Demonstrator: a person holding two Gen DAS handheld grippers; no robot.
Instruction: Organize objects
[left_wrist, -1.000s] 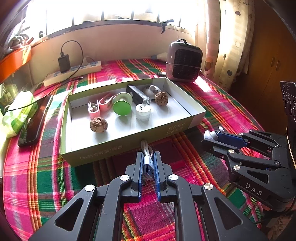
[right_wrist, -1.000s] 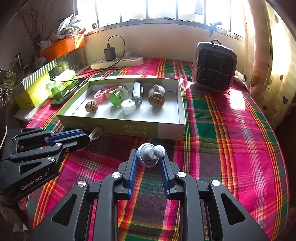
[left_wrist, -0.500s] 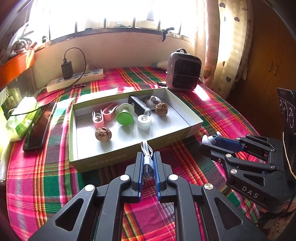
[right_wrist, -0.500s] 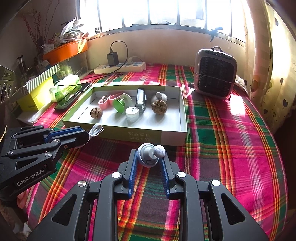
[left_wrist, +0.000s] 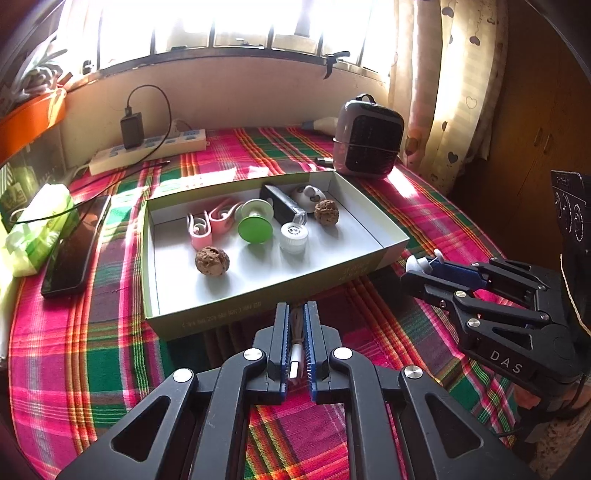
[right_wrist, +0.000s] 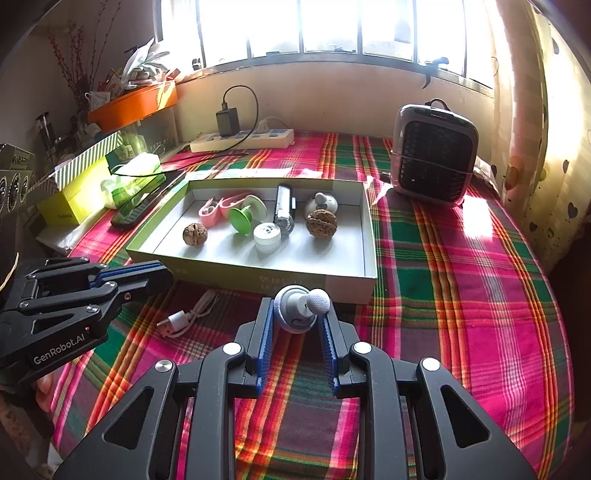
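Your right gripper (right_wrist: 297, 306) is pinching a small grey knob with a white ball tip (right_wrist: 301, 308) between its blue pads, hovering over the plaid cloth (right_wrist: 461, 295) just short of the box's near wall. Your left gripper (left_wrist: 295, 308) is standing only a narrow gap apart and is gripping nothing. From its own camera the white USB cable (left_wrist: 294, 363) is showing in that gap, but the right view shows the cable (right_wrist: 184, 317) lying loose on the cloth, below and just beside the fingertips.

Ahead, the shallow green box (left_wrist: 240, 314) is holding eight things:
- two walnuts (left_wrist: 212, 261) (left_wrist: 326, 212)
- two pink clips (left_wrist: 199, 230) (left_wrist: 221, 219)
- one green disc (left_wrist: 255, 229)
- one white cap (left_wrist: 293, 236)
- one black oblong gadget (left_wrist: 280, 203)
- one white-and-grey rounded piece (left_wrist: 308, 194)

The left gripper is reading "GenRobot.AI" and the right one "DAS". The print on the box front is too small to read.
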